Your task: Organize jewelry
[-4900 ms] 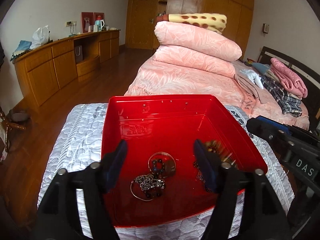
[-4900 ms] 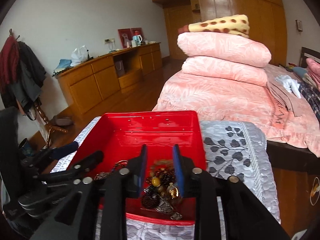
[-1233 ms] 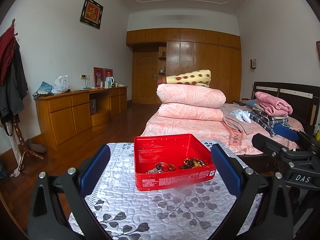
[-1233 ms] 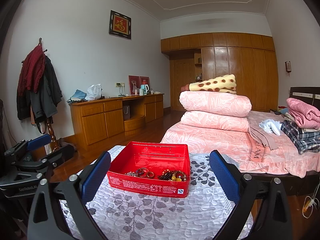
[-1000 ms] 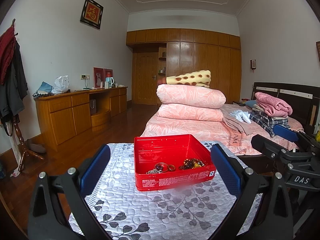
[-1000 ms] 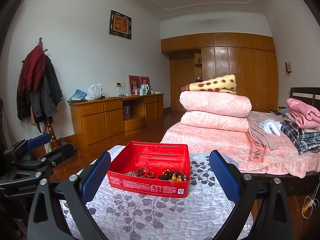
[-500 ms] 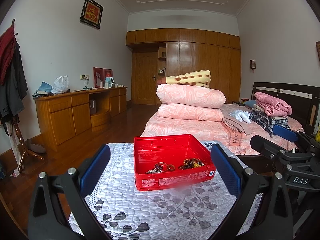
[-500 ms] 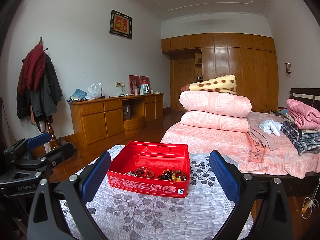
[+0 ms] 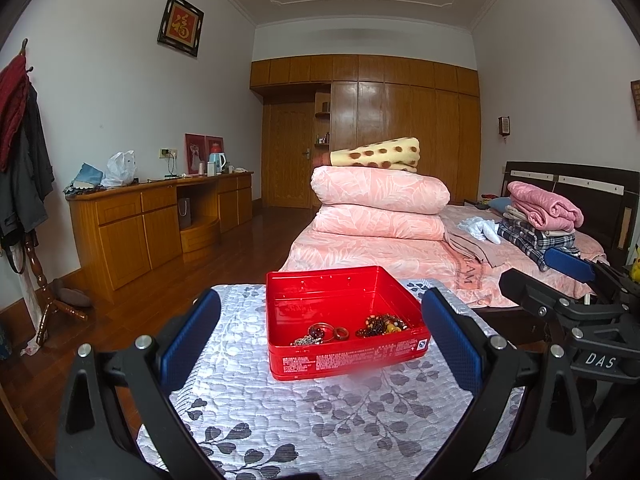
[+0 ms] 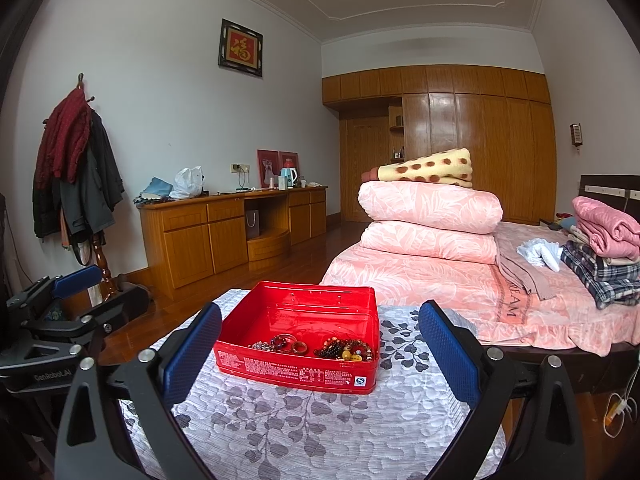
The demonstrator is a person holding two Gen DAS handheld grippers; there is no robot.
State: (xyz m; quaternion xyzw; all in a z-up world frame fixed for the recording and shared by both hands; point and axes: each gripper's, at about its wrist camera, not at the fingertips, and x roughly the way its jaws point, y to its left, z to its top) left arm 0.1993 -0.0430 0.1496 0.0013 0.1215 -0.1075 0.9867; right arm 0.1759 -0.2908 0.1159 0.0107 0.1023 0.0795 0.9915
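A red tin box (image 9: 352, 354) stands on a small table with a grey leaf-patterned cloth (image 9: 320, 416). In the box lie a silver chain with rings (image 9: 320, 334) and a heap of brown and amber beads (image 9: 382, 325). The box also shows in the right wrist view (image 10: 296, 368), with the rings (image 10: 286, 344) and the beads (image 10: 346, 350) inside. My left gripper (image 9: 320, 338) is open and empty, held back from the box. My right gripper (image 10: 320, 344) is open and empty, also held back. Each gripper shows at the edge of the other's view.
A bed with folded pink quilts (image 9: 380, 208) stands right behind the table. A wooden sideboard (image 9: 160, 224) runs along the left wall. A coat stand (image 10: 80, 184) is at the far left. Wooden floor lies between the table and the sideboard.
Since 4.9 s ago both grippers have pulled back out of the box and opened wide. Over the last second nothing has visibly moved.
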